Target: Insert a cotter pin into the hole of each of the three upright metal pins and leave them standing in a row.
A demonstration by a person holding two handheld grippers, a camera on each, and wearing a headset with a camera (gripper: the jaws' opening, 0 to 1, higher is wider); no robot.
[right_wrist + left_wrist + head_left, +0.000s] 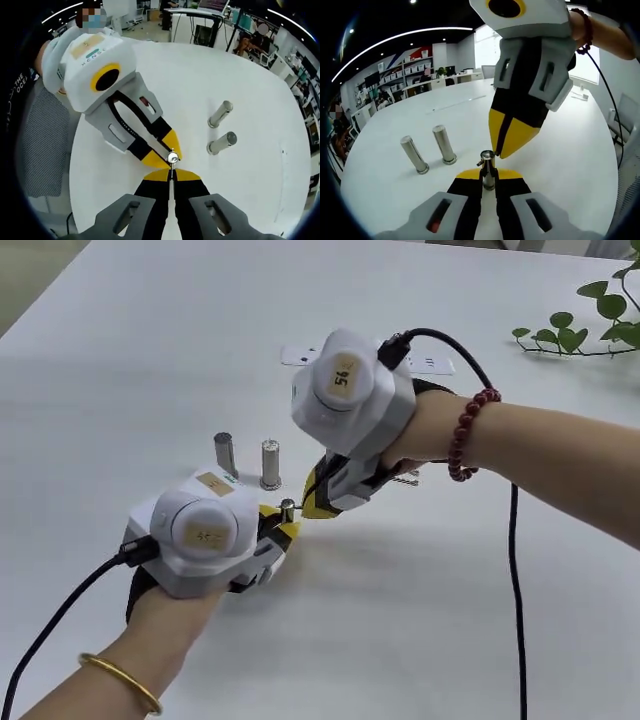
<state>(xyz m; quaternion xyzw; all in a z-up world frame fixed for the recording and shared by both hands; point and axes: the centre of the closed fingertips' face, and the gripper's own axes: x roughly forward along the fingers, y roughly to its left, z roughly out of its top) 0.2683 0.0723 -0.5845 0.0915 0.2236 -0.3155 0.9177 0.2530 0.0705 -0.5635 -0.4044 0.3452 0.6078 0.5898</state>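
Observation:
My left gripper (284, 526) (488, 176) is shut on the shaft of a short upright metal pin (288, 508) (487, 162) that stands on the white table. My right gripper (312, 504) (171, 175) comes in from above right, its yellow tips closed on a thin cotter pin (171, 169) held at the head of that metal pin (173, 157). In the left gripper view a small wire end (481, 161) shows beside the pin head. Two more metal pins (226, 454) (270, 463) stand upright just behind.
A few loose cotter pins (406, 478) lie on the table (420, 580) under my right hand. White flat labels (432, 365) sit at the back, and a leafy plant sprig (575, 335) lies far right. A black cable (517, 570) trails from the right gripper.

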